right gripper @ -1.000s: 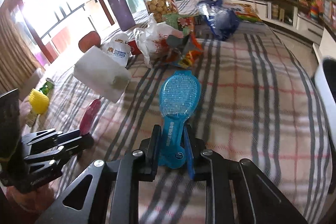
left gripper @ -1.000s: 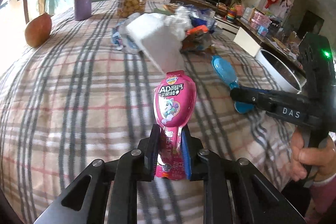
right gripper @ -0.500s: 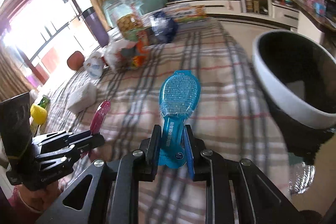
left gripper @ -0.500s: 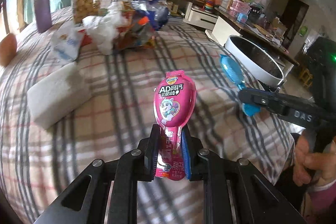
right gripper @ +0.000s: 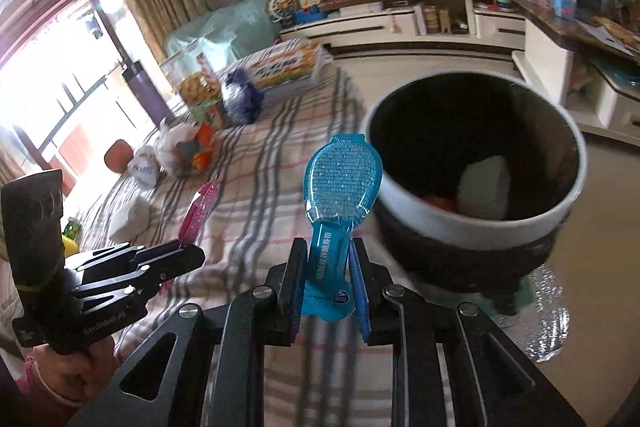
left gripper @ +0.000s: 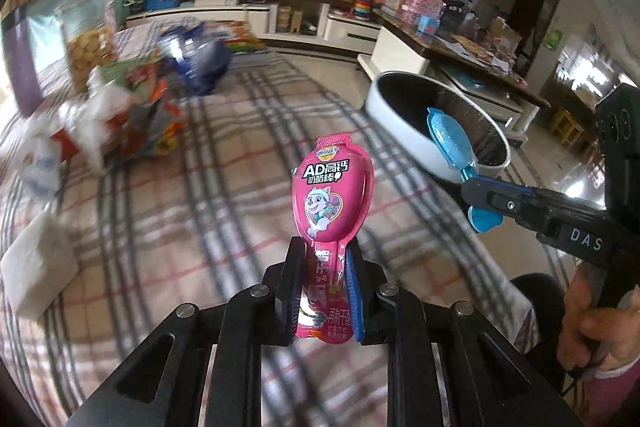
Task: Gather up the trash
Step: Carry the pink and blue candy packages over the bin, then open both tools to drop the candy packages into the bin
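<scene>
My left gripper [left gripper: 325,287] is shut on a pink spoon-shaped snack wrapper [left gripper: 330,195], held above the plaid tablecloth [left gripper: 180,227]. My right gripper [right gripper: 326,283] is shut on a blue spoon-shaped wrapper [right gripper: 340,183], close to the rim of the white trash bin [right gripper: 472,223] beside the table. In the left wrist view the right gripper [left gripper: 486,201] holds the blue wrapper [left gripper: 450,141] over the bin's rim [left gripper: 404,115]. In the right wrist view the left gripper [right gripper: 188,251] holds the pink wrapper [right gripper: 200,211] at lower left. The bin holds a white piece [right gripper: 484,187] and something red.
A heap of wrappers and bags [left gripper: 132,115] lies at the far left of the table, with a cookie jar [left gripper: 90,35], a purple tumbler [left gripper: 20,67] and a dark blue bag [left gripper: 200,67]. A white block [left gripper: 36,267] lies at the left. A TV cabinet [right gripper: 400,19] stands behind.
Both grippers have swung right with their wrappers, from facing the heap on the table toward the bin. The blue wrapper now reaches the bin's rim.
</scene>
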A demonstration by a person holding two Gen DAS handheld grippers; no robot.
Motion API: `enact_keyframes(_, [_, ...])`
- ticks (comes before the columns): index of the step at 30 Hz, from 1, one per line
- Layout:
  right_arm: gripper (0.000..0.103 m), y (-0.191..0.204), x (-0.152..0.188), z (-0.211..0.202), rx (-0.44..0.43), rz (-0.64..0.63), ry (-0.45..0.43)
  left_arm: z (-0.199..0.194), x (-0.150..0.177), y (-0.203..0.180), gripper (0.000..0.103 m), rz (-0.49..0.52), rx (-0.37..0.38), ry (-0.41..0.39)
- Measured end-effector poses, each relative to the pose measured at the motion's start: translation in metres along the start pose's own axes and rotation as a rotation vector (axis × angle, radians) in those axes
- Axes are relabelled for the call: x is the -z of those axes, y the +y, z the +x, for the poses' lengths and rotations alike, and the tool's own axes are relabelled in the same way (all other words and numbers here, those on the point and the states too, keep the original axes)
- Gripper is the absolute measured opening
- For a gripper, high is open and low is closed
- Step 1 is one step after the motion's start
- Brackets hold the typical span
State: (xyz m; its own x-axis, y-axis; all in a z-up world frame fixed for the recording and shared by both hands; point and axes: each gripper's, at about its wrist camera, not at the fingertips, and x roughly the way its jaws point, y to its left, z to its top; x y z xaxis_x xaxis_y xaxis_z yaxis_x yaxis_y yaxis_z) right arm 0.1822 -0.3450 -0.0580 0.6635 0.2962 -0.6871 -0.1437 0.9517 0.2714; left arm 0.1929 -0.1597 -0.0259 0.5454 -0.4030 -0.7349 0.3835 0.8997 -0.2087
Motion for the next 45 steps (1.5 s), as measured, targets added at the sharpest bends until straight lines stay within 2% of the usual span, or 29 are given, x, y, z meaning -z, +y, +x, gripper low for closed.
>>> enact_keyframes(13, [0.021, -0.052, -0.016, -0.020, 0.055, 0.080, -0.053, 0.034, -0.039, -0.048, 0.018, 0.122, 0.017, 0.005])
enact_keyframes(26, [0.022, -0.095, -0.037, -0.017, 0.086, 0.146, -0.060, 0.071, -0.079, -0.085, 0.018, 0.176, 0.029, 0.016])
enact_keyframes(37, [0.022, -0.108, -0.047, -0.009, 0.092, 0.155, -0.045, 0.103, -0.104, -0.099, 0.018, 0.192, 0.026, 0.047])
enact_keyframes(45, [0.022, -0.113, -0.052, -0.001, 0.097, 0.155, -0.037, 0.116, -0.108, -0.105, 0.019, 0.193, 0.032, 0.063])
